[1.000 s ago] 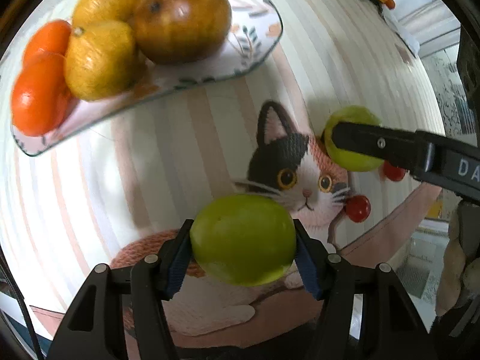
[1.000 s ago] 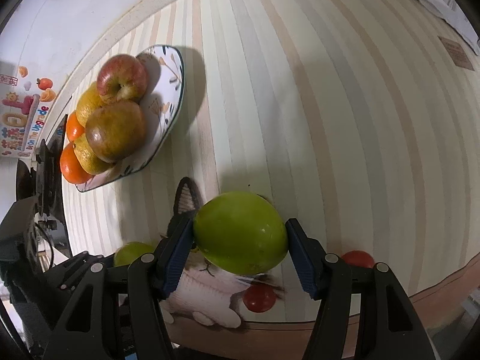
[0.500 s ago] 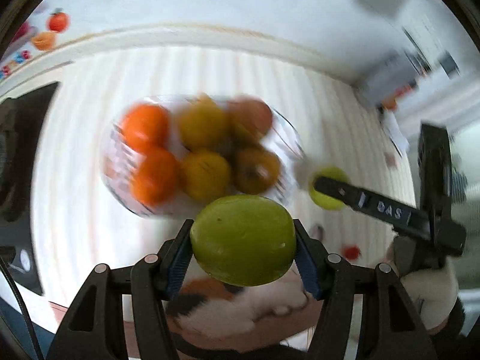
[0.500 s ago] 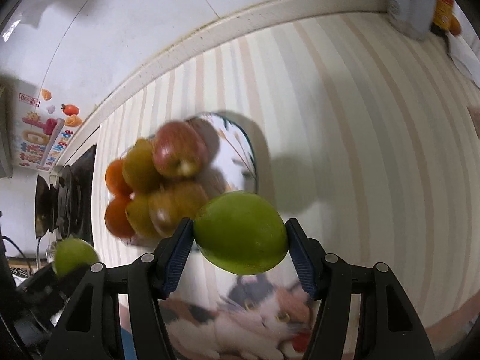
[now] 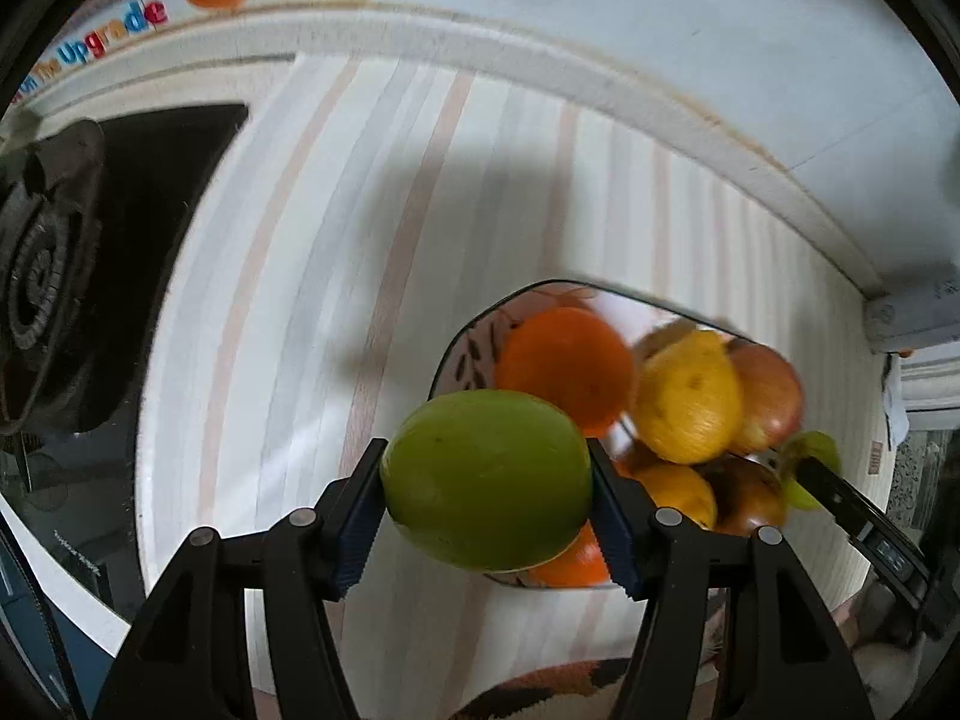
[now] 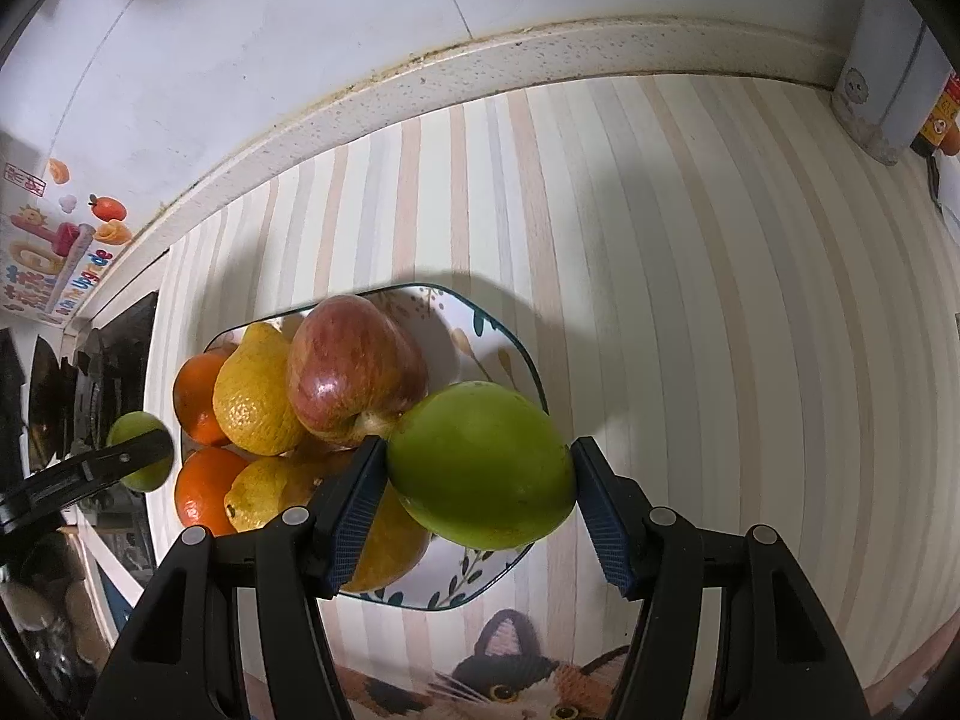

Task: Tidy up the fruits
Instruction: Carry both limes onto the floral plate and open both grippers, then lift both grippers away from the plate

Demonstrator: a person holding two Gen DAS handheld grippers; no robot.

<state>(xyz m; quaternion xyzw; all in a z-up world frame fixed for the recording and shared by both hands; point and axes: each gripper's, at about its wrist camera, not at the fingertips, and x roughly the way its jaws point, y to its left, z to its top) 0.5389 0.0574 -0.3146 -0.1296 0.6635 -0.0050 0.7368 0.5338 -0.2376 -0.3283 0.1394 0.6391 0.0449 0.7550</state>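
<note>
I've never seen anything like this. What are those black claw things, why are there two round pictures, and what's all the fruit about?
No robot here: a person holds a black two-finger clamp in each hand, each carrying a wide-angle camera looking along its fingers. One picture comes from the left gripper, the other from the right gripper. Each is clamped on a green fruit: the left green fruit and the right green fruit. Below, on a striped counter, a patterned plate holds oranges, lemons and a red apple. A stove burner sits alongside.

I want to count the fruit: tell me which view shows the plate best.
The right wrist view: the floral plate is sharp, most of its rim showing. The left wrist view shows it blurred, partly hidden behind the green fruit in the left claw.
</note>
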